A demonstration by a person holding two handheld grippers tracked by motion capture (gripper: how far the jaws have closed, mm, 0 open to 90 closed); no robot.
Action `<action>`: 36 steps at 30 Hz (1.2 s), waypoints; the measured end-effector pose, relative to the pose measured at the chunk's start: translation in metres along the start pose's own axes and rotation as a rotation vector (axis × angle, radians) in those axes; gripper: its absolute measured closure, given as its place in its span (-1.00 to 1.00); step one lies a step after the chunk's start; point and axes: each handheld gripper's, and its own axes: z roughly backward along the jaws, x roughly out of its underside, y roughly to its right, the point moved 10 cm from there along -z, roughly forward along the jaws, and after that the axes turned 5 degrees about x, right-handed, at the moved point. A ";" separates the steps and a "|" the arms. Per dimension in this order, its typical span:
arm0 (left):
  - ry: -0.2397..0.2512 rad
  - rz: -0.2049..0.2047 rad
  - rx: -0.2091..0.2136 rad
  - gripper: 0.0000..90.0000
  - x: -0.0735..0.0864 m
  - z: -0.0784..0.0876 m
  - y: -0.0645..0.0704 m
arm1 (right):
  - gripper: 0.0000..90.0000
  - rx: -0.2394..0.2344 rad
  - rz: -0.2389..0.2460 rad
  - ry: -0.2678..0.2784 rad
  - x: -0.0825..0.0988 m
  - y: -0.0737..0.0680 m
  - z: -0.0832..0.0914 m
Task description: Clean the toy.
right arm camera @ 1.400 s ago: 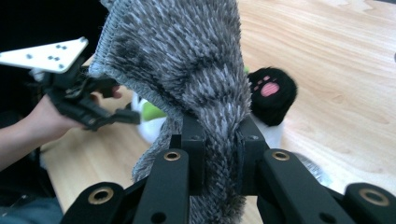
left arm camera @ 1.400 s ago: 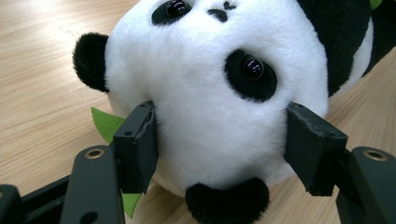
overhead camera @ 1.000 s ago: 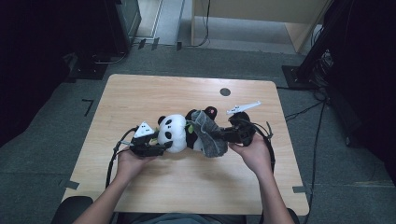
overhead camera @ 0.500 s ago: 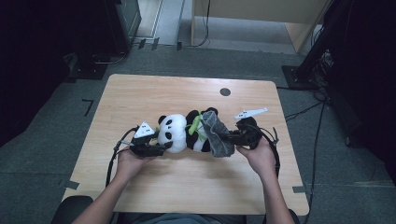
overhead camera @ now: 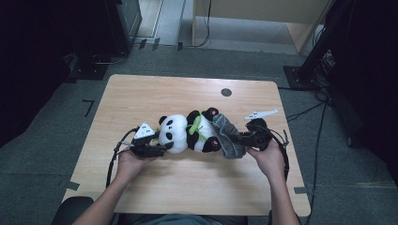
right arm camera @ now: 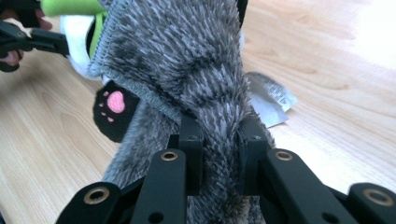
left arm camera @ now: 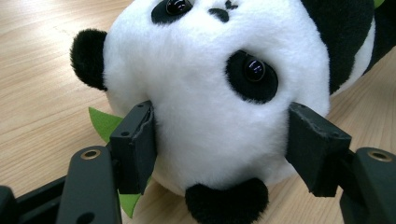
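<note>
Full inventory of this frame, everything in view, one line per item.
Toy panda: one, black and white with green leaf trim, lying mid-table.
Furry cloth: one, grey, over the panda's lower end.
Label: one, silvery, on the table beside the cloth.
Table: one, light wood, with a dark round spot near the far edge.
Left gripper: one, black, jaws clamped on the panda's head.
Right gripper: one, black, shut on a bunched fold of the cloth.
Hands: two, left hand, right hand, at the near edge.
</note>
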 end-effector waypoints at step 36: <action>-0.008 0.006 -0.005 -0.27 0.000 -0.001 0.001 | 0.73 -0.123 0.046 -0.037 -0.024 -0.061 -0.020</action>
